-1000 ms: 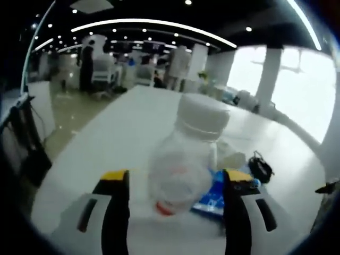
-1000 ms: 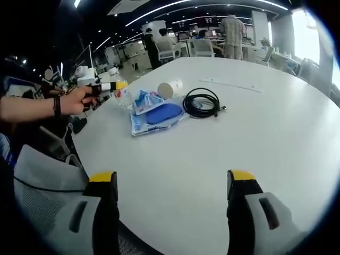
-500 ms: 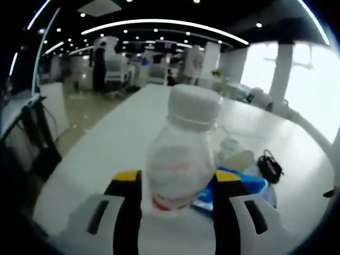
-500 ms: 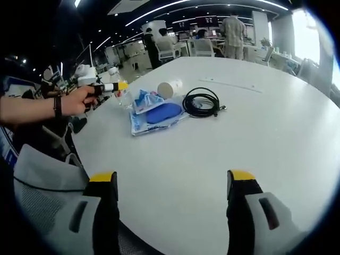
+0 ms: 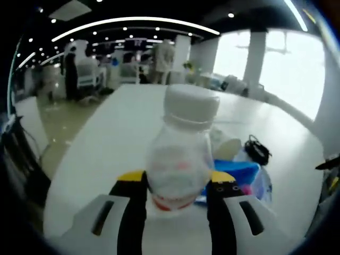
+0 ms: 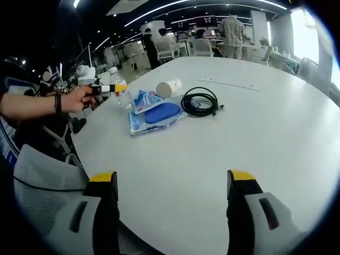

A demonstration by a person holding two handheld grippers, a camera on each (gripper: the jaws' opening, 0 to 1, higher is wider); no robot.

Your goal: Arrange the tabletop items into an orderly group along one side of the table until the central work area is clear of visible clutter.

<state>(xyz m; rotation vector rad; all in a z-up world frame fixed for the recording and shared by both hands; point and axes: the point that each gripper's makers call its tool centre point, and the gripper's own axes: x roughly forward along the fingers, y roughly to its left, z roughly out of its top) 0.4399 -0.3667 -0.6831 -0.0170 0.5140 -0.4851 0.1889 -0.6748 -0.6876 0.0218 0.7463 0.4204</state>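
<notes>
Left gripper [image 5: 175,186], with its yellow-tipped black jaws, is clamped around the lower body of a clear plastic bottle with a white screw cap [image 5: 181,154], holding it upright over the near edge of the round white table [image 5: 122,122]. In the right gripper view that same tool [image 6: 109,88] sits at the table's left rim, a hand [image 6: 74,99] behind it and the bottle [image 6: 121,87] standing up in its grip.

Just right of the bottle and beyond the jaw tips lie a blue pouch in a clear plastic wrapper [image 5: 236,172], a white paper cup tipped on its side [image 5: 231,147] and a coiled black cable [image 5: 257,151], all close together.

Right gripper [image 6: 172,188] hangs over bare tabletop well short of that cluster, jaws spread wide with nothing between them.

Judging from this, the step in hand is relocating the bottle into the group at the table's side. The next move likely calls for setting it down upright beside the pouch without knocking the cup, then releasing.
</notes>
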